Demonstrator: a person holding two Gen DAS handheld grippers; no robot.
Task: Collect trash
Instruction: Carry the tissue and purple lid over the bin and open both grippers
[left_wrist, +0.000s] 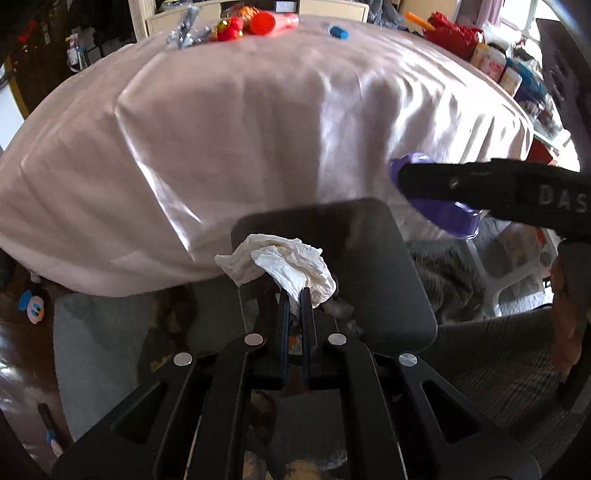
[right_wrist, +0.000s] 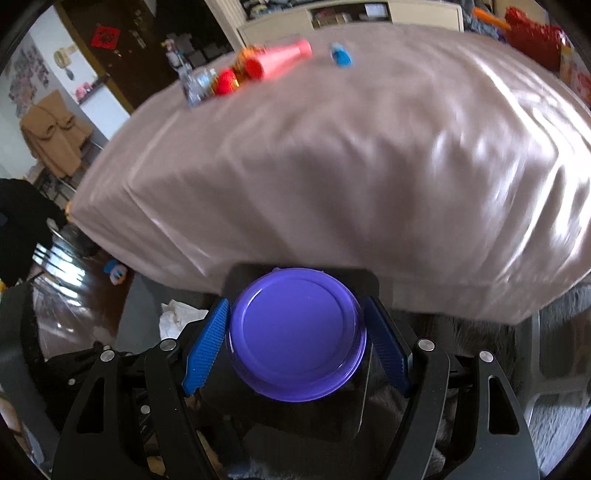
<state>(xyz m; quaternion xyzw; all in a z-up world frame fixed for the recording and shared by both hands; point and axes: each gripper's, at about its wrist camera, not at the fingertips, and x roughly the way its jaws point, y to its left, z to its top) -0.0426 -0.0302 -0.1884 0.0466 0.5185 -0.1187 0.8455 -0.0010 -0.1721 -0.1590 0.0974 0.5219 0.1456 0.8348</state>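
Cloth-draped surface (left_wrist: 258, 122) with leftover litter far back; left wrist: left gripper (left_wrist: 295, 299) fingers pinched on crumpled tissue (left_wrist: 284, 264) above dark bin (left_wrist: 388, 277), seemingly for dropping; right wrist: right gripper (right_wrist: 295, 328) fingers clamp purple cup (right_wrist: 295, 332) by its sides, over bin (right_wrist: 236, 277).

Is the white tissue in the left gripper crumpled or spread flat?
Crumpled. The white tissue is bunched into irregular folds, and the left gripper pinches its lower end above the dark bin.
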